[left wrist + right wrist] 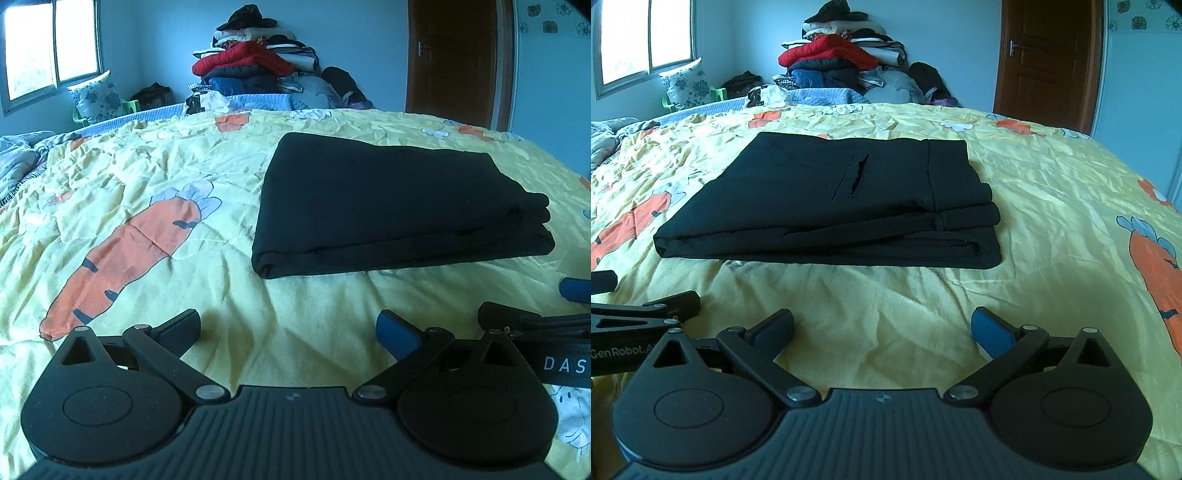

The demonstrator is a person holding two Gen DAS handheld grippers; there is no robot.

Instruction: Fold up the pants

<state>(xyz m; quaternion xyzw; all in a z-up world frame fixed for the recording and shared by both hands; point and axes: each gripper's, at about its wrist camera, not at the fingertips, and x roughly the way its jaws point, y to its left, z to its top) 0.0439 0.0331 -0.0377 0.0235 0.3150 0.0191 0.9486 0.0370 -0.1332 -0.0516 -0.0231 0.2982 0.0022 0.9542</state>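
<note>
Black pants (831,199) folded flat on yellow bed cover (1052,206), just ahead of left tool (288,332) and right tool (882,330), both spread wide, empty.

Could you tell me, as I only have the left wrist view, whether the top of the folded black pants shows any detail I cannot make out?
Observer: Yes, the folded black fabric pants show a slit pocket opening on the top layer in the right wrist view.
Operator: Thank you. Is the right gripper holding anything?
Observer: No, the right gripper is open and empty above the yellow carrot-print bedsheet.
Operator: Is anything printed on my left gripper's side?
Observer: Yes, the left gripper appears at the right view's left edge, with "GenRobot" lettering on its body.
</note>
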